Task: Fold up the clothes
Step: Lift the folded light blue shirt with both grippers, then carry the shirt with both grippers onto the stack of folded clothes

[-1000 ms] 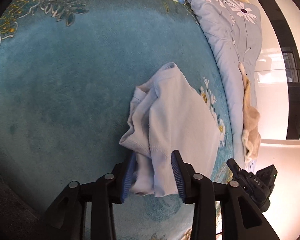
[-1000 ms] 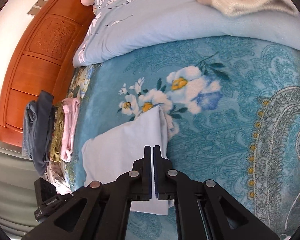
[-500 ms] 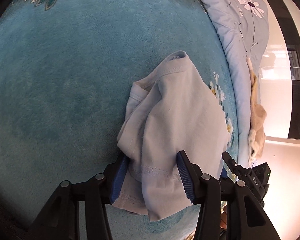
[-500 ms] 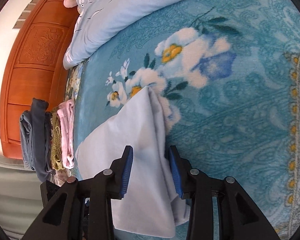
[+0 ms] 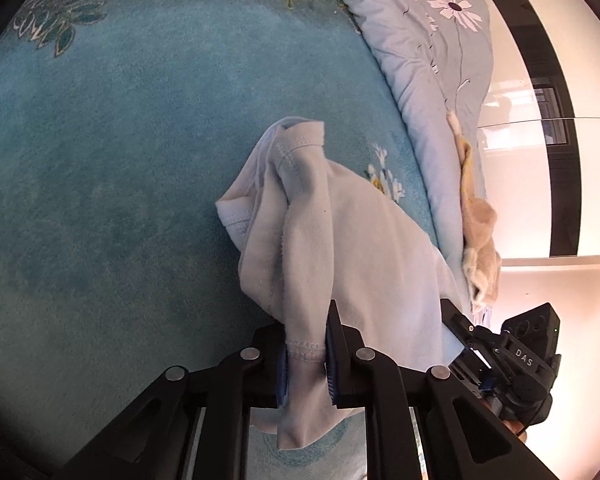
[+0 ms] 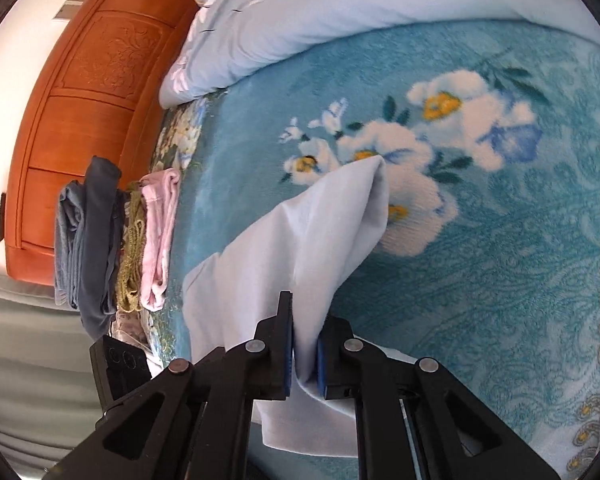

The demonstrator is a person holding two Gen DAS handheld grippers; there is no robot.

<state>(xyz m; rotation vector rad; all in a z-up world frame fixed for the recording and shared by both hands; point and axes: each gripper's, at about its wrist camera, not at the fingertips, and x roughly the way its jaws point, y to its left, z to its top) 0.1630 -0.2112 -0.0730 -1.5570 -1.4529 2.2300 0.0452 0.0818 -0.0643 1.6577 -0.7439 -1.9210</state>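
A pale blue garment (image 5: 340,240) lies bunched on the teal floral blanket (image 5: 120,160). My left gripper (image 5: 306,354) has its jaws closing, and its blue pads pinch a hemmed fold of the garment. In the right wrist view the same garment (image 6: 300,240) rises in a ridge from the blanket (image 6: 480,260). My right gripper (image 6: 304,356) is also closing, pads pressed on a fold of the cloth. The other gripper's body shows at the lower right of the left wrist view and the lower left of the right wrist view.
A pile of folded clothes (image 6: 112,236), grey, olive and pink, sits at the blanket's left edge by the wooden headboard (image 6: 80,100). A light blue daisy-print duvet (image 5: 432,60) borders the blanket, with a beige fuzzy cloth (image 5: 476,224) on it.
Both grippers moved in over the garment, opened around folds of it, then closed on them. The cloth is now pulled up into ridges between the pads.
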